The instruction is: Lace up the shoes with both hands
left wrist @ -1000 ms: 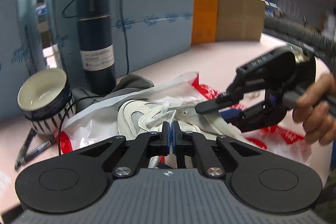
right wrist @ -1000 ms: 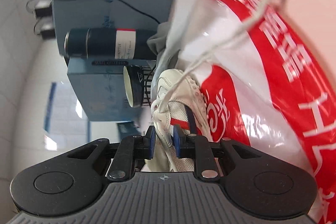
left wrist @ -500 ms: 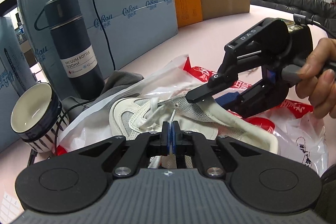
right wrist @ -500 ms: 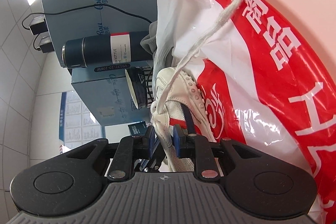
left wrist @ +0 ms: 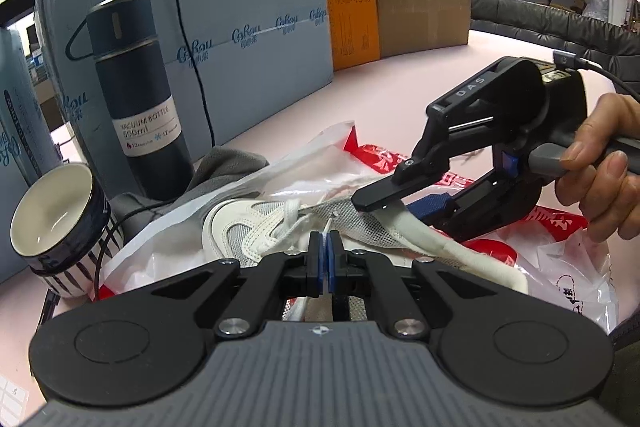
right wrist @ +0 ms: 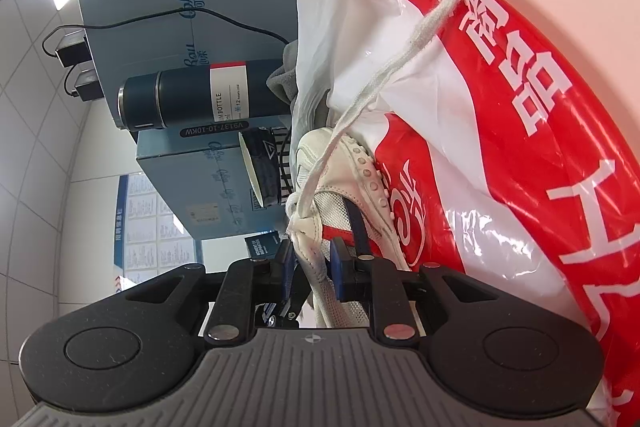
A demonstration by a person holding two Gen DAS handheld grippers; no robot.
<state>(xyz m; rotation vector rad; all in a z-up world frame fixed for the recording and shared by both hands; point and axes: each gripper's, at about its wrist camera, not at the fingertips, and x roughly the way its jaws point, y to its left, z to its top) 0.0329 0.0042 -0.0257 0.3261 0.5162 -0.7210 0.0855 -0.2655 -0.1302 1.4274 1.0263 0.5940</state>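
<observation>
Two close wrist views, shared shoe point(left wrist: 256, 231)

Left claw point(left wrist: 324, 259) shut, right claw point(right wrist: 310, 267) clamped.

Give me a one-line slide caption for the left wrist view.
Left tool pinches a lace tip while the right tool clamps the white sneaker's collar on a red-and-white plastic bag.

Right gripper point(right wrist: 310, 273) jaws clamp white shoe point(right wrist: 340, 187) collar; lace point(right wrist: 400, 67) trails over red-white bag point(right wrist: 500, 147).
</observation>
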